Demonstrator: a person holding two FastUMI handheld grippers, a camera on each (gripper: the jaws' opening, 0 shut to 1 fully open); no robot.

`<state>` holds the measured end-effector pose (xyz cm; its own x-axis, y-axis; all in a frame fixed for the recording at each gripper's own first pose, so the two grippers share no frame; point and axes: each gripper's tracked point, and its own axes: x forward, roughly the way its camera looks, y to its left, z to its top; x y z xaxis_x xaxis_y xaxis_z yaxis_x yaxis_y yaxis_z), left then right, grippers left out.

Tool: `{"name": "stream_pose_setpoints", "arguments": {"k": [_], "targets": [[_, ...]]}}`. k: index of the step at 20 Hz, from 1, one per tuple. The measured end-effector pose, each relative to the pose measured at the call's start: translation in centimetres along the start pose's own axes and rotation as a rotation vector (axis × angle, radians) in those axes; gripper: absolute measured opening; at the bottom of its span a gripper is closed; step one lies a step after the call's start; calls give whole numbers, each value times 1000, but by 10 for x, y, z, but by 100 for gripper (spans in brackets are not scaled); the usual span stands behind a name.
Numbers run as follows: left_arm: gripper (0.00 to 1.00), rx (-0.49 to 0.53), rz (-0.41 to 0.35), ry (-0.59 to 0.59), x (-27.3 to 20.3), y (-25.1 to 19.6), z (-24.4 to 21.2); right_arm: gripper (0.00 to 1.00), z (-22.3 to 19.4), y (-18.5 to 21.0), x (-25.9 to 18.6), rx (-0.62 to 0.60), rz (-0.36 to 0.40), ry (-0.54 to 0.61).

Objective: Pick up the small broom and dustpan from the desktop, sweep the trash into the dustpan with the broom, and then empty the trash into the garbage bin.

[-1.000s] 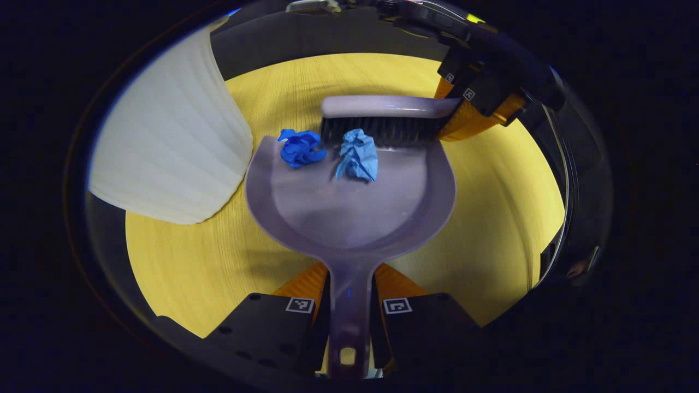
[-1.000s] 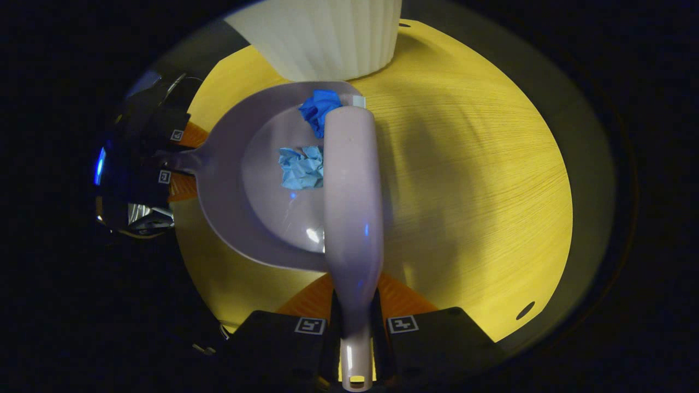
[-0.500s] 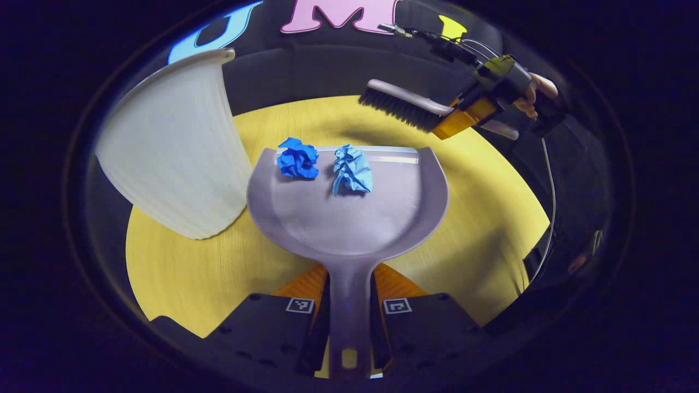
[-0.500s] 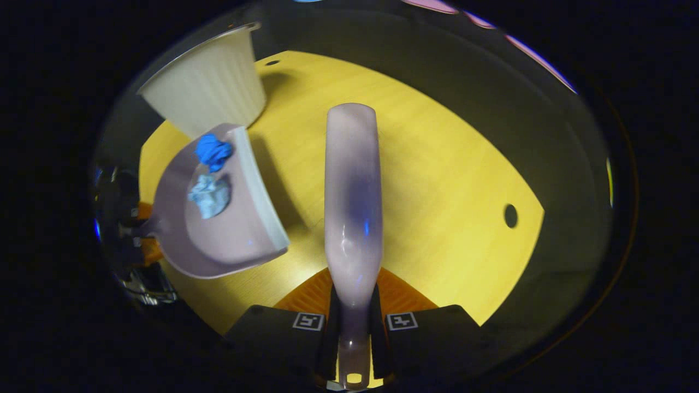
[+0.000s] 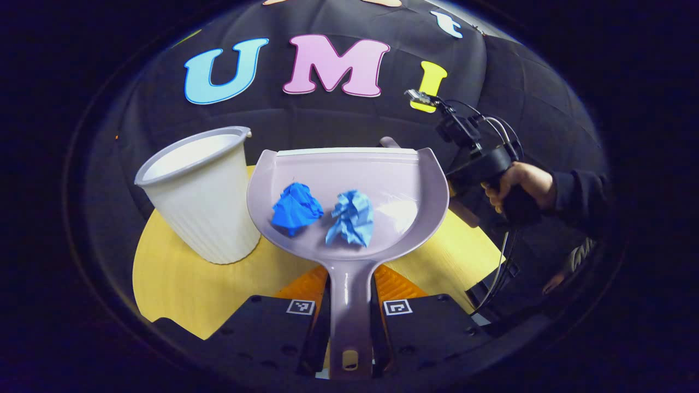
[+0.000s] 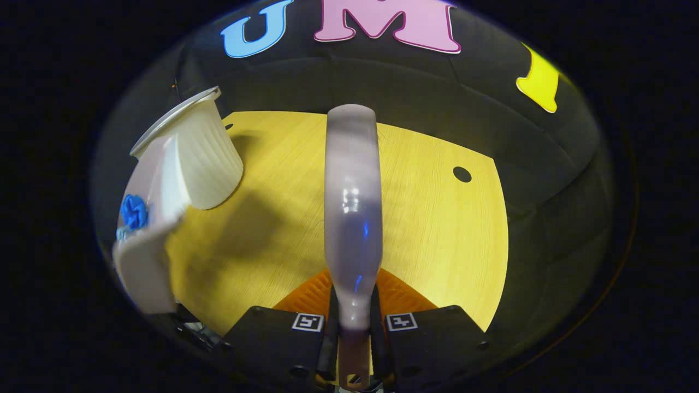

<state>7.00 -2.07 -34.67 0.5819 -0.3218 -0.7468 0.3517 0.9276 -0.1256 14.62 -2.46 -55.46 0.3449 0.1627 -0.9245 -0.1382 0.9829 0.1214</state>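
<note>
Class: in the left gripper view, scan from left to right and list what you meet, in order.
White garbage bin → dark blue paper ball → light blue paper ball, both lying in the dustpan → the right gripper's body, held in a person's hand.
</note>
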Motion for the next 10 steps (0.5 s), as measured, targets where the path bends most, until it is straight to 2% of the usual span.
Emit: {"name": "stream_pose_setpoints", "arguments": {"k": [5,8,10], "targets": [[29,-32,165,12,-34,31,11,27,0,-5,6,-14,44,-34],[29,-89,274,38,-53,55,10,28,-3,-4,9,3,77,-50],[29,-86,376,54,-61,80,15,28,-3,-4,7,10,92,-55]]}}
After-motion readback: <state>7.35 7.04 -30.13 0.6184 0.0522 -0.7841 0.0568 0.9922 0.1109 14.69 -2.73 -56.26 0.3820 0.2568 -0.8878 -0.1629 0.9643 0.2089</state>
